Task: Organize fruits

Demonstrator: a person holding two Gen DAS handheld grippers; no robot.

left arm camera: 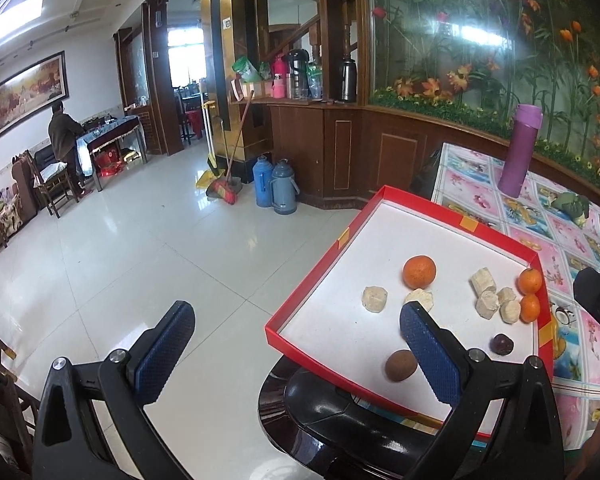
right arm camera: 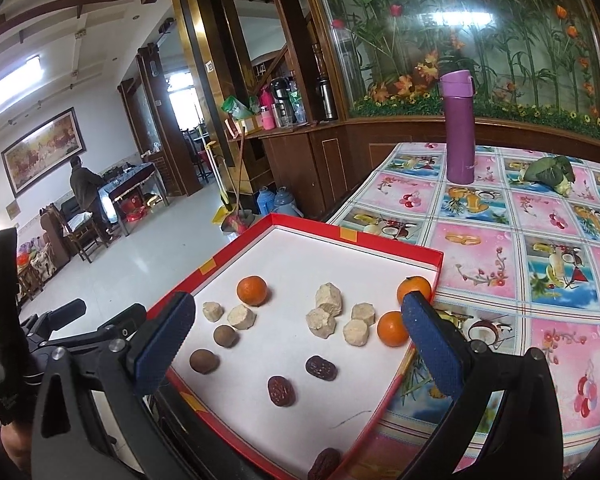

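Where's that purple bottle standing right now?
The purple bottle stands upright on the flowered tablecloth, beyond the far edge of the red tray and left of a leafy green vegetable; in both views it is toward the upper right.

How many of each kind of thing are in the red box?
Oranges: 3
Pale beige chunks: 6
Round brown fruits: 2
Dark red dates: 3
Total: 14, all lying in the red box
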